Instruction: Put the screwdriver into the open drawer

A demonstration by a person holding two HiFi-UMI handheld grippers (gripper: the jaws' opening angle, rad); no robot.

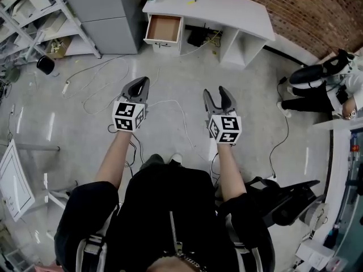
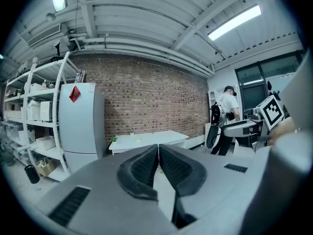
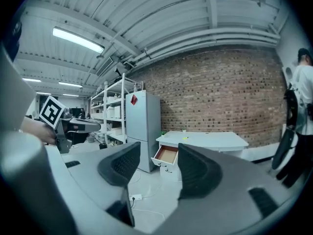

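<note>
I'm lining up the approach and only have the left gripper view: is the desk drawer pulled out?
Observer: Yes. The right gripper view shows the drawer pulled out under the white desk, its wooden inside looking empty.
Operator: What about the right gripper?
Observer: The right gripper is open, nothing between its jaws.
Operator: Anything in the way?
Observer: In the head view, loose cables lie on the floor between us and the desk.

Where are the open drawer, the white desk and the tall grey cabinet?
open drawer (image 1: 163,28), head view, on its brown inside floor.
white desk (image 1: 227,10), head view, on a bare part of its top.
tall grey cabinet (image 3: 145,131), right gripper view, on its door.
</note>
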